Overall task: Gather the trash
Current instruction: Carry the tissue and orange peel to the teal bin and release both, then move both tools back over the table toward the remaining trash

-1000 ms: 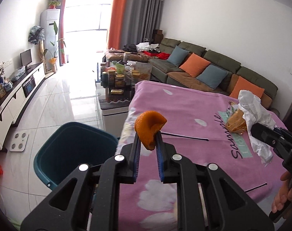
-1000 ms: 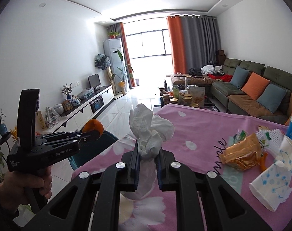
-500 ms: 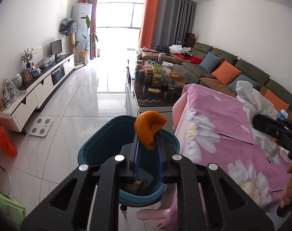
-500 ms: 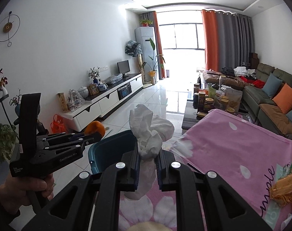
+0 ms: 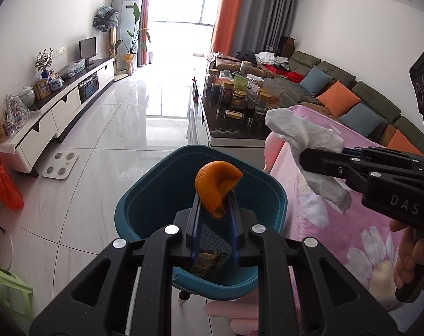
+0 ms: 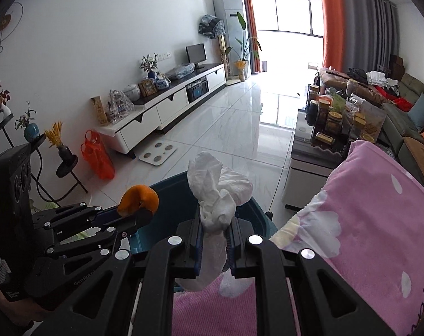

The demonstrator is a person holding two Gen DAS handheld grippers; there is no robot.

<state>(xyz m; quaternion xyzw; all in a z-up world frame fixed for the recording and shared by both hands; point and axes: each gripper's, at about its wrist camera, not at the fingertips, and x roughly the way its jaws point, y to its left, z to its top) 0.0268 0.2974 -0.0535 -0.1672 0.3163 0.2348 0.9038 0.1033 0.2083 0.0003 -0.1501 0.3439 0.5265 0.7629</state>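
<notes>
My left gripper (image 5: 214,196) is shut on a curled piece of orange peel (image 5: 215,185) and hangs over the teal bin (image 5: 133,212), which stands on the floor by the table's corner. Some brown trash lies at the bin's bottom. From the right comes my right gripper (image 5: 305,158), shut on a crumpled white tissue (image 5: 304,137) at the table's edge, just right of the bin. In the right wrist view the tissue (image 6: 218,193) sticks up between the right gripper's (image 6: 214,221) pads, the orange peel (image 6: 139,200) is at the left, and the bin's rim (image 6: 256,210) shows behind.
The table wears a pink flowered cloth (image 6: 374,218). Beyond it a low table (image 5: 239,117) is crowded with jars. A white scale (image 5: 60,165) and an orange bag (image 5: 2,179) lie on the tiled floor by the TV cabinet (image 5: 58,112). A sofa (image 5: 351,98) runs along the right wall.
Both grippers have swung left off the table toward the bin. The peel now hangs over the bin's mouth and the tissue has come up to the table's edge beside it.
</notes>
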